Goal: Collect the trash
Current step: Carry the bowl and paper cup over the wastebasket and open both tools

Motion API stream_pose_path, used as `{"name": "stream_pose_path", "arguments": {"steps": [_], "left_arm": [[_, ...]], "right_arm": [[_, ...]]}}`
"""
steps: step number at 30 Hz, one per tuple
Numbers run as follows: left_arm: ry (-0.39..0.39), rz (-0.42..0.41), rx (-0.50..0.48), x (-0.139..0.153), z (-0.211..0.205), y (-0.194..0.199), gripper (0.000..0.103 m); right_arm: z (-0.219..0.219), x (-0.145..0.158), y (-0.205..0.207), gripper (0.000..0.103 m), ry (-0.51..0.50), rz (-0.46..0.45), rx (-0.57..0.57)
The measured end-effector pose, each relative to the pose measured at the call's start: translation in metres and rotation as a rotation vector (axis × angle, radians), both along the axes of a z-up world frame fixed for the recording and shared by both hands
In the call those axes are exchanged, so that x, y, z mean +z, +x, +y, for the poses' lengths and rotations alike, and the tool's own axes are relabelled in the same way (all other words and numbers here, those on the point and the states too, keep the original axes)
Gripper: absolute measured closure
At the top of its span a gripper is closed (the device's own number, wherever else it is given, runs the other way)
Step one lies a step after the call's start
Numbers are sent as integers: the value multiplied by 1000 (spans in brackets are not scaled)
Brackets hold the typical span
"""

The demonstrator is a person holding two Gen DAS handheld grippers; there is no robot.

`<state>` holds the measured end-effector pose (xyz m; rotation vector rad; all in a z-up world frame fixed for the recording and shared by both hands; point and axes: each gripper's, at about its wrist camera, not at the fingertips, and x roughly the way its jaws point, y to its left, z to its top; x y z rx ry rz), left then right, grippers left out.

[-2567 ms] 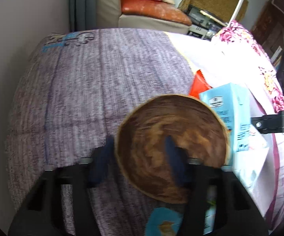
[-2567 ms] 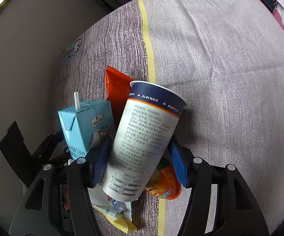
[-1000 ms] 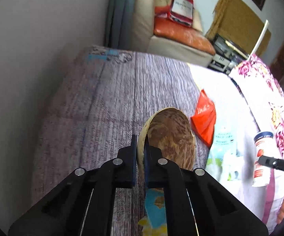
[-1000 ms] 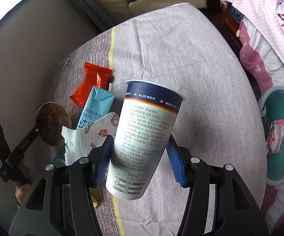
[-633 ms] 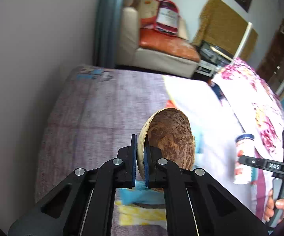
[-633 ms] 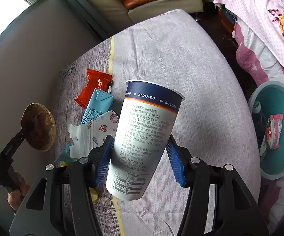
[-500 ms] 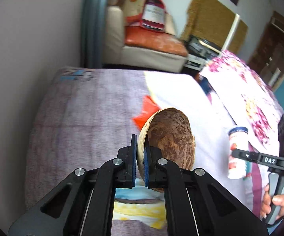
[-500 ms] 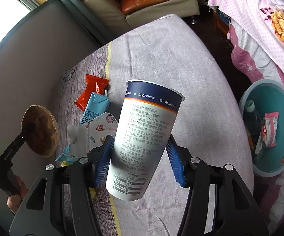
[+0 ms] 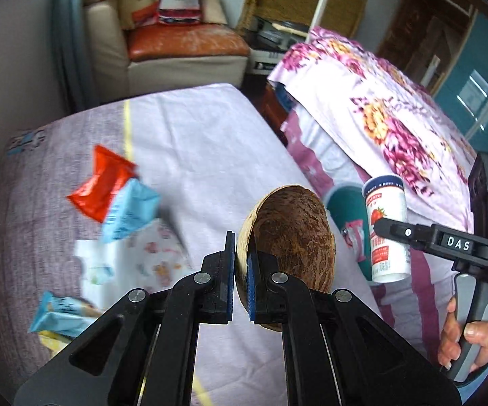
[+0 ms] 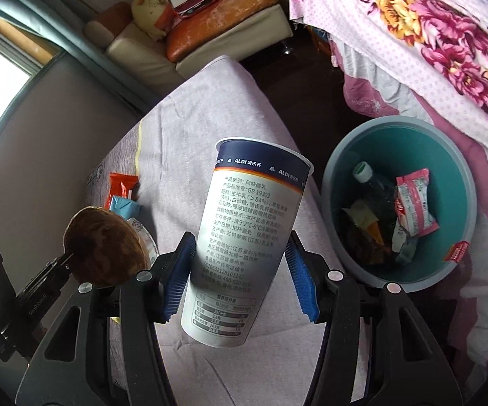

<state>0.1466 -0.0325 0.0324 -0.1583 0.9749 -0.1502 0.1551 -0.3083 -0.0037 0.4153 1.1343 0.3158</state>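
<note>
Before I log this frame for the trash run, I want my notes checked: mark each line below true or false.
1. The right gripper is shut on the yogurt cup. True.
2. The left gripper holds the red wrapper. False: it pinches the rim of the coconut shell; the red wrapper lies on the bed.
3. The teal bin has nothing in it. False: a bottle and a pink packet lie inside with other trash.
4. The blue milk carton lies on the bed beside the red wrapper. True.
5. The yogurt cup is already in the bin. False: it is held in the air to the left of the bin.
</note>
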Motion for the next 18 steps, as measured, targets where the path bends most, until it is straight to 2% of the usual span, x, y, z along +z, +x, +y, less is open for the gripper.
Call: {"name": "stream_pose_path", "arguments": {"steps": [6, 11, 15, 18], "left_arm": [[24, 42, -92, -16, -63, 18, 97], [50, 74, -157, -33, -105, 32, 97], [44, 125, -182, -52, -129, 44, 97], [63, 134, -203, -57, -146, 49, 97]], "right_arm": [[-63, -1, 0, 53, -5, -19, -109], [-103, -15, 7, 73, -15, 2, -159], [-127, -22, 11, 73, -3, 7, -182], [-139, -27, 14, 73, 2, 16, -185]]}}
